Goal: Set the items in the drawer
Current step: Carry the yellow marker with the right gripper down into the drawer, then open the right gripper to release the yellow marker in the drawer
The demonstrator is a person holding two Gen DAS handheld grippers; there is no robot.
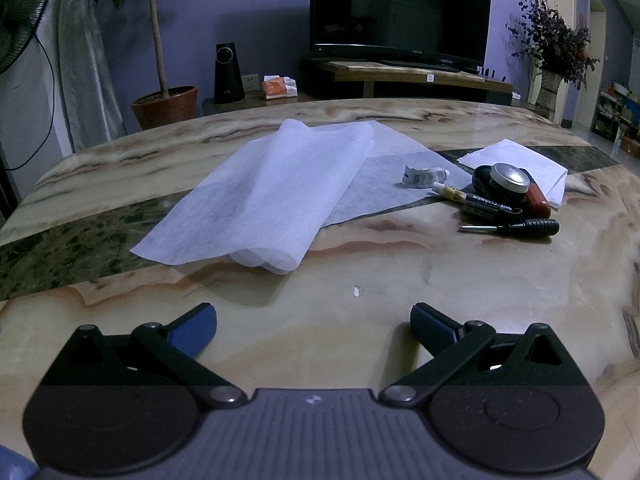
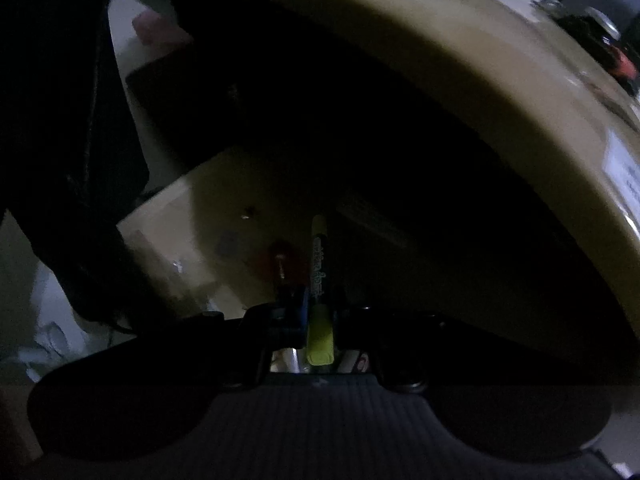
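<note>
In the right wrist view, my right gripper (image 2: 318, 304) is shut on a yellow-green marker (image 2: 319, 264) that sticks out forward between its fingers. It hangs below the table's rim (image 2: 480, 80), over a pale open drawer (image 2: 168, 232). A blurred red thing (image 2: 282, 264) lies on the drawer's floor just left of the marker. In the left wrist view, my left gripper (image 1: 314, 322) stands open and empty above the marble table (image 1: 360, 360). At the right of the table lie a black-handled screwdriver (image 1: 516, 227), a dark marker (image 1: 486, 204), a round tin (image 1: 510, 178), a red object (image 1: 538, 202) and a small tube (image 1: 424, 176).
Folded white tissue sheets (image 1: 264, 192) cover the table's middle, and another white sheet (image 1: 516, 160) lies behind the small items. Beyond the table stand a television (image 1: 400, 8), a potted plant (image 1: 164, 104) and a fan (image 1: 20, 12). The space under the table is very dark.
</note>
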